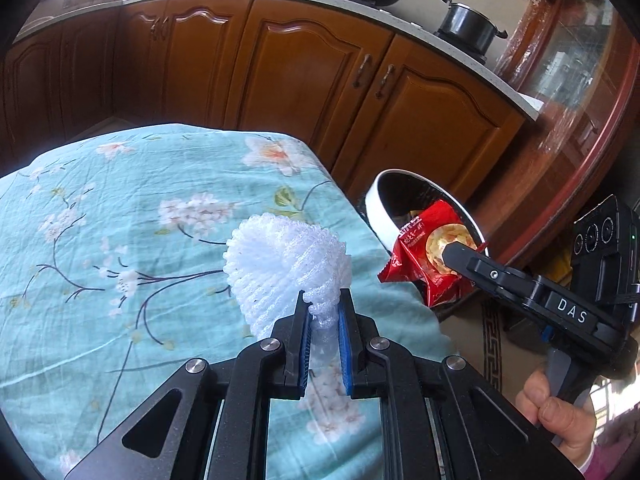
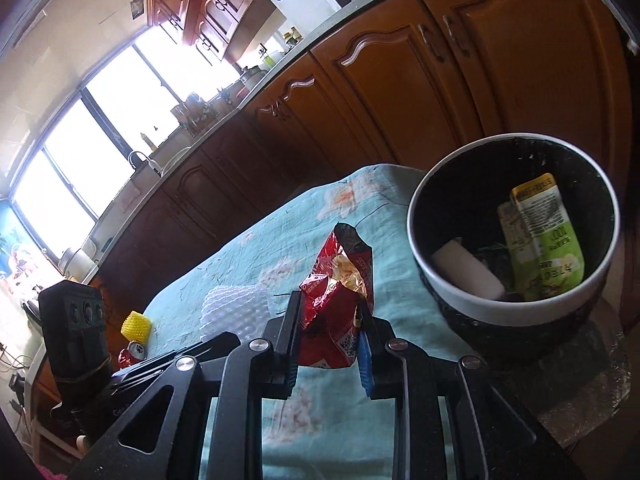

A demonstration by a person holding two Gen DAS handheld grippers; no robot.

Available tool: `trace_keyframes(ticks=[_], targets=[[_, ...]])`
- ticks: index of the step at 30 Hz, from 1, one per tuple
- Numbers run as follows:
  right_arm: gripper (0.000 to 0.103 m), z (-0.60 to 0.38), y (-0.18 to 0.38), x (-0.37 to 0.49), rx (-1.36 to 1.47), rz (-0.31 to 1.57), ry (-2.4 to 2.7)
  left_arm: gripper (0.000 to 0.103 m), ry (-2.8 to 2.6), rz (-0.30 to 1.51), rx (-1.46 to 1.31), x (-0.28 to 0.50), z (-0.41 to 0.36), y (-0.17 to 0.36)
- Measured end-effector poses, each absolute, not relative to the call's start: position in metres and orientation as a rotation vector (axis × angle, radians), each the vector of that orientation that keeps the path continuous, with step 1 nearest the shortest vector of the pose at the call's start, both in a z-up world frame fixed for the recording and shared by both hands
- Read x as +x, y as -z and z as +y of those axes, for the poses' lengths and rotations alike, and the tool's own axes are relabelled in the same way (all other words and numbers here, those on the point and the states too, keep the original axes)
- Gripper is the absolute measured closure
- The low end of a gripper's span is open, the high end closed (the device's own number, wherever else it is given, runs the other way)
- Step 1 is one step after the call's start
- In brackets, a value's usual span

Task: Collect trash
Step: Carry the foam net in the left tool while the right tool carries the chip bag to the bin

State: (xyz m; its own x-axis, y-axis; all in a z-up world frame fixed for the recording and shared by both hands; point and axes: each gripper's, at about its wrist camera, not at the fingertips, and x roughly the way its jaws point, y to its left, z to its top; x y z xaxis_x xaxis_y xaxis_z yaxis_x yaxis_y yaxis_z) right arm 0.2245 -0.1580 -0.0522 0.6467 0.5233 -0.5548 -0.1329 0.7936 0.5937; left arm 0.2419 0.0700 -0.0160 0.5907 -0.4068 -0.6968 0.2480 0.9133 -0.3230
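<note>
Right gripper [image 2: 330, 330] clamped on red bag [image 2: 338, 300], upright, bin [image 2: 452, 292] just ahead to the right and nearer. Left gripper [image 1: 324, 312] pinching foam net [image 1: 286, 264] over table [image 1: 120, 208], farther off.

Left gripper [image 1: 325, 312] raised over the desk, jaws drawn close together, pinching a thin neck of white foam net [image 1: 286, 268] between the blue pads [image 1: 344, 344]. Right gripper [image 2: 330, 320] held out past the desk's right edge, tilted, jaws closed partway on a crumpled red snack bag [image 2: 334, 300]. Right hand [image 1: 554, 410] wrapped around the grip below, fingers curled, pink sleeve at the wrist.
</note>
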Motion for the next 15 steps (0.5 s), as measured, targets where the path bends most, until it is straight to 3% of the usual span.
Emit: trace_keyframes(ticks=[15], targets=[[0.079, -0.223, 0.049, 0.201, 0.558, 0.720, -0.274, 0.092, 0.448, 0.866, -0.116, 0.253, 0.009, 0.011]])
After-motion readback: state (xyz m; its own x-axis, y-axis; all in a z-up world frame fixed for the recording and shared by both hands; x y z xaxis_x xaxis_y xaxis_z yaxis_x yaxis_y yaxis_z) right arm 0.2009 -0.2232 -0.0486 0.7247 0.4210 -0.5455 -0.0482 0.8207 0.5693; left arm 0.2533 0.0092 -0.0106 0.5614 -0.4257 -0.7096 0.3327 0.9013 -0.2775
